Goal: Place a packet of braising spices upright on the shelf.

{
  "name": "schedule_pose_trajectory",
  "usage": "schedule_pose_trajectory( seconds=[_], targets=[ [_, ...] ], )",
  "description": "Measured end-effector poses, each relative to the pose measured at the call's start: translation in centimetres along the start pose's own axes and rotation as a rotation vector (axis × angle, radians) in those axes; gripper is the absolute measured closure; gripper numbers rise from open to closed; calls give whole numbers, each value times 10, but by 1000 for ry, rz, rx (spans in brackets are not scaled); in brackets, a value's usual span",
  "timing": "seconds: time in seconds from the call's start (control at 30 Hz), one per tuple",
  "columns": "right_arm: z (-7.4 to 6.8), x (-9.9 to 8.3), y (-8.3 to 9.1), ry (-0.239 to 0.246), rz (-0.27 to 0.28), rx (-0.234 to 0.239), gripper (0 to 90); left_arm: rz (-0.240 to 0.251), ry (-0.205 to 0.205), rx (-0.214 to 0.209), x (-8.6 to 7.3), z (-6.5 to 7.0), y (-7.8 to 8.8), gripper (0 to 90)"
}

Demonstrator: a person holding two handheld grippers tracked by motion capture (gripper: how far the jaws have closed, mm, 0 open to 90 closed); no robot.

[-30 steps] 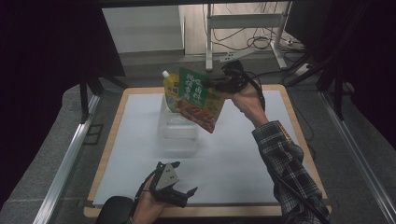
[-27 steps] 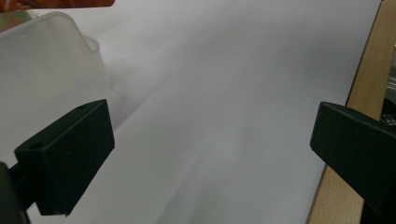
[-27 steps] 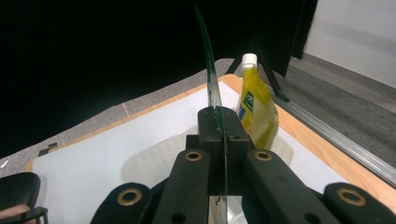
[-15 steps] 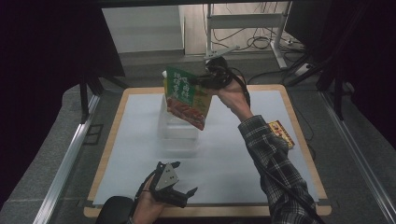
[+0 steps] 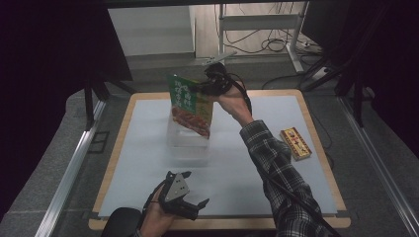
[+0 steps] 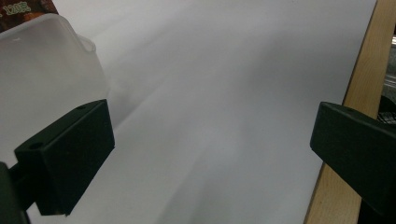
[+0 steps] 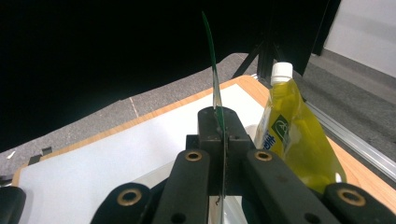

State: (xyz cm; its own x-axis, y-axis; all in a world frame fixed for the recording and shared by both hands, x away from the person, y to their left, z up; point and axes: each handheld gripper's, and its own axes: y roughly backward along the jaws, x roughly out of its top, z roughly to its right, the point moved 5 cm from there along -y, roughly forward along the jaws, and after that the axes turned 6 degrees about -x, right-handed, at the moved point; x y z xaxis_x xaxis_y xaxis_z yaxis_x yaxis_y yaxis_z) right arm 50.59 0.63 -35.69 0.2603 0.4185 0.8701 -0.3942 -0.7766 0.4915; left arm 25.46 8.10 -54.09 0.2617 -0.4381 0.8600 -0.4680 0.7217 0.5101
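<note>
Two grippers over a white mat (image 5: pixel 148 163) on a wooden-edged table (image 5: pixel 316 148), taken from left to right. Left gripper (image 5: pixel 190 205) at the near edge of the table, held in a hand, jaws standing wide apart with nothing between them; in the left gripper view, bare mat between the two black jaws and a corner of the clear plastic container (image 6: pixel 42 70) just past the left one. Clear plastic container (image 5: pixel 188 140) near the middle of the mat, well apart from the left gripper. Green pouch (image 5: pixel 190 103) with a picture of food on its lower part, hanging upright and slightly tilted above the container, lower edge at or just inside its rim, cannot tell which. Right gripper (image 5: pixel 205 88) clamped tight on the pouch's upper right edge; in the right gripper view, thin green pouch (image 7: pixel 215 93) edge-on, pinched between the closed jaws, yellow spouted pouch (image 7: pixel 294 140) with white cap just beyond. Farther right, small flat box (image 5: pixel 295 143) on the mat near the table's right edge.
</note>
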Motion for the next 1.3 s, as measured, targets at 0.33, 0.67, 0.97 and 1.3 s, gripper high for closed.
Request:
schedule_pose_trajectory(
  seconds=[0.33,0.67,0.97,1.3],
  targets=[
    [4,-11,-14,-19,-36,13,891,-9,-3,-2,-1,1,-1,0],
    [11,-20,-30,-60,-23,4,887,-24,-11,-6,-1,2,-2,0],
    [0,-17,-35,-15,-29,0,794,-25,-14,-5,-2,2,-2,0],
    [4,-21,-25,34,-44,-70,456,-35,-20,-5,-2,2,-3,0]
  ],
)
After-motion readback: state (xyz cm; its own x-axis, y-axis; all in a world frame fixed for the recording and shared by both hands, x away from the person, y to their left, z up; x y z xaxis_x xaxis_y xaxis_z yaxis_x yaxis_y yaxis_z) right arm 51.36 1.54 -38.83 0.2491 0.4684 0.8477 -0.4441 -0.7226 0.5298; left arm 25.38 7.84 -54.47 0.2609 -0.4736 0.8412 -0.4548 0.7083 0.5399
